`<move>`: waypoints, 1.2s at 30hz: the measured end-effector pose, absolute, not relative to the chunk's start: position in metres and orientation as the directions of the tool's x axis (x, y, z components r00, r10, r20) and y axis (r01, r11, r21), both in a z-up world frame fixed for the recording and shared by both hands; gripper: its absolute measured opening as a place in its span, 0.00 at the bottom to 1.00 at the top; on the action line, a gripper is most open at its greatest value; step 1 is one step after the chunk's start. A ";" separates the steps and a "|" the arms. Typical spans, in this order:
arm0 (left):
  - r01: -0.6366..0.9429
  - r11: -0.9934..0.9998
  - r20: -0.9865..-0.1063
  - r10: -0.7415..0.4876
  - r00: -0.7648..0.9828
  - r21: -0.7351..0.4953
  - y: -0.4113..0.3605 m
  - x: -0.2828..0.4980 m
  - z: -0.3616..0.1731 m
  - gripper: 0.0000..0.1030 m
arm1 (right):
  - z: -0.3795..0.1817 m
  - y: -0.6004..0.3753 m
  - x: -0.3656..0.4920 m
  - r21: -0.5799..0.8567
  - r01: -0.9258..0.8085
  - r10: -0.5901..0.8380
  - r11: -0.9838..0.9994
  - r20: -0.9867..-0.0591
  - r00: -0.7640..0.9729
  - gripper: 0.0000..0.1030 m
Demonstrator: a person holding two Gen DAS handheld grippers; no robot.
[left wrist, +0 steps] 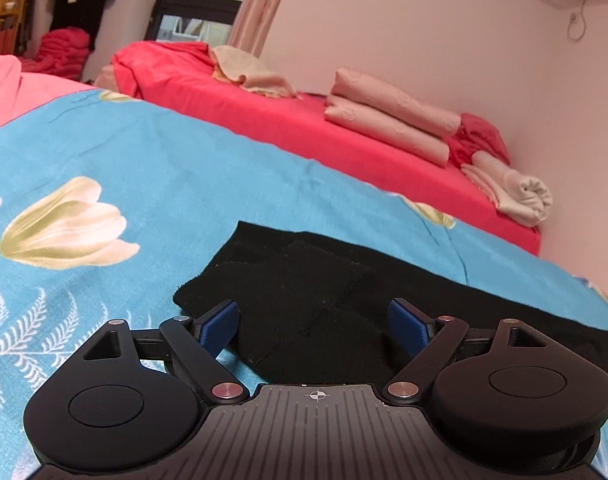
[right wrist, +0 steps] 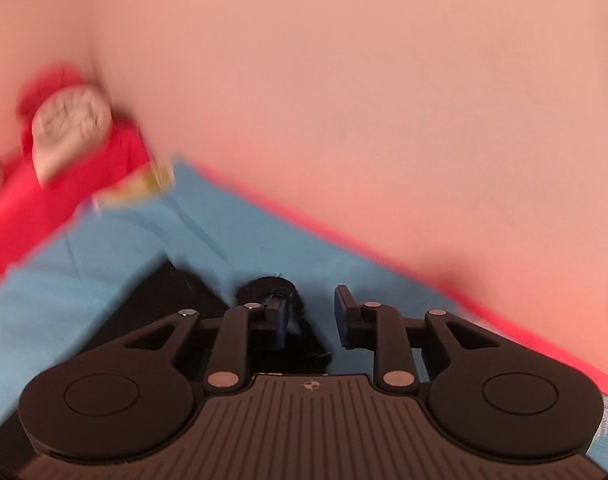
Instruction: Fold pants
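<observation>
Pants [left wrist: 323, 300] of black, fuzzy fabric lie flat on the blue floral bedsheet [left wrist: 124, 168], apparently already folded over, with creases visible. Left gripper [left wrist: 313, 326] hovers over the near edge, jaws spread wide, nothing between them. Right gripper [right wrist: 309, 316] shows jaws partly apart; a bunched black cloth end sits by its left finger, but blur prevents confirming a grip. Risk, in my judgement: a one-layer pinch would let the fold slide apart, and uneven lifting between the two hands would skew the edges. No brand, label or legible writing is visible.
</observation>
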State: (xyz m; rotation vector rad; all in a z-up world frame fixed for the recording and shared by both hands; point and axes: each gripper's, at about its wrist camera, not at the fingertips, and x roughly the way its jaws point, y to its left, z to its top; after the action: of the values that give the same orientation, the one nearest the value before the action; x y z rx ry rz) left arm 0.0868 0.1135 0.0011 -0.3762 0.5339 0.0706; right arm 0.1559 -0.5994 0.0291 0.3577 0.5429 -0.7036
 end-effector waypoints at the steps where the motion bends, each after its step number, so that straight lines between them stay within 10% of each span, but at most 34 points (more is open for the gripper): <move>1: -0.168 0.927 -0.507 -0.028 0.861 -0.336 0.115 0.086 0.001 1.00 | 0.038 -0.584 0.145 0.133 0.668 -0.524 0.732 -0.515 0.678 0.56; 7: -0.275 0.916 -0.512 0.093 0.854 -0.293 0.120 0.074 0.008 1.00 | 0.071 -0.412 0.143 0.062 0.073 -0.033 0.995 -0.497 0.867 0.64; 13: -0.304 0.905 -0.464 0.141 0.875 -0.297 0.130 0.034 0.014 1.00 | 0.075 -0.184 0.114 -0.064 -0.600 0.470 0.798 -0.558 0.684 0.70; 24: -0.264 0.866 -0.461 0.044 0.886 -0.425 0.151 0.028 0.007 1.00 | 0.003 -0.015 0.164 -0.102 -0.732 0.410 0.674 -0.772 0.486 0.52; 27: -0.245 0.864 -0.456 0.020 0.890 -0.440 0.152 0.027 0.006 1.00 | 0.005 -0.015 0.150 -0.090 -0.766 0.441 0.636 -0.772 0.457 0.07; 36: -0.231 0.853 -0.460 -0.012 0.888 -0.468 0.155 0.026 0.004 1.00 | 0.057 0.044 0.156 -0.345 -0.760 0.456 0.552 -0.638 0.620 0.06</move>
State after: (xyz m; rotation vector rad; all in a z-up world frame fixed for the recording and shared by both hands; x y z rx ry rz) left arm 0.0256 0.1546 0.0036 -0.5418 0.4688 0.1201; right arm 0.1556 0.0439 0.0567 -0.6508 0.5199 0.7579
